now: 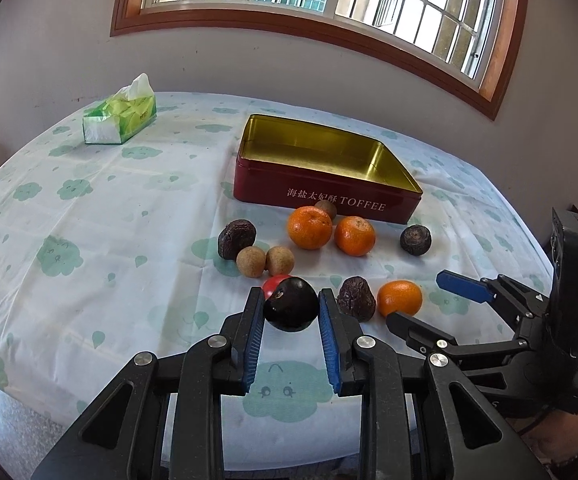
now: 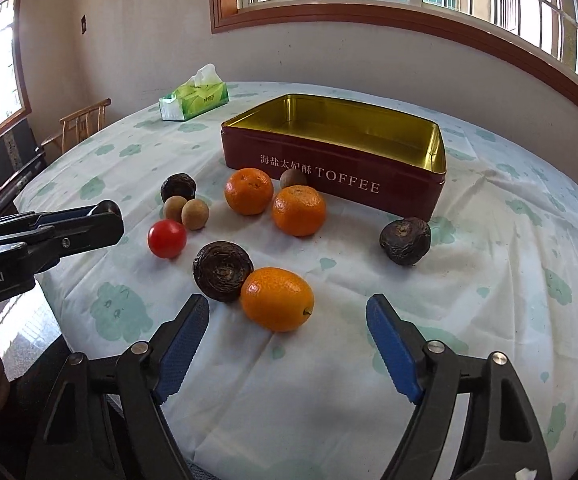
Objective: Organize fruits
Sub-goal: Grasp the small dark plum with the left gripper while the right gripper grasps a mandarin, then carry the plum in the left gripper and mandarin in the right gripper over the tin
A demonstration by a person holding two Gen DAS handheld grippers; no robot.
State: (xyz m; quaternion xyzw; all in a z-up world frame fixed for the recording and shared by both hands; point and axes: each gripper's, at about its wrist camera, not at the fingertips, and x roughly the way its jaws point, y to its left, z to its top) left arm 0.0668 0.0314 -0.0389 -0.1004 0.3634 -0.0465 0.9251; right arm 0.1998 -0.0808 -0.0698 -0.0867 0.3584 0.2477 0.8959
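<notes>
dark fruit (image 1: 290,304) clamped in tilted-down left tongs (image 1: 291,308); right tongs (image 2: 287,320) apart, near orange (image 2: 277,298)

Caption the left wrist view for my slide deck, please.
Left claw shut on a dark fruit, above scattered oranges, before an empty toffee tin.

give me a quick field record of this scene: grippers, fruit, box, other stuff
left gripper: shut on a dark round fruit, lifted just above the cloth
right gripper: open, holding nothing, nearest orange just ahead of it
oranges on table: three
dark wrinkled fruits on table: three
small tan fruits: three, one by the tin
red fruit: one, on table
toffee tin: open, no fruit visible inside
tissue pack: far left of table
</notes>
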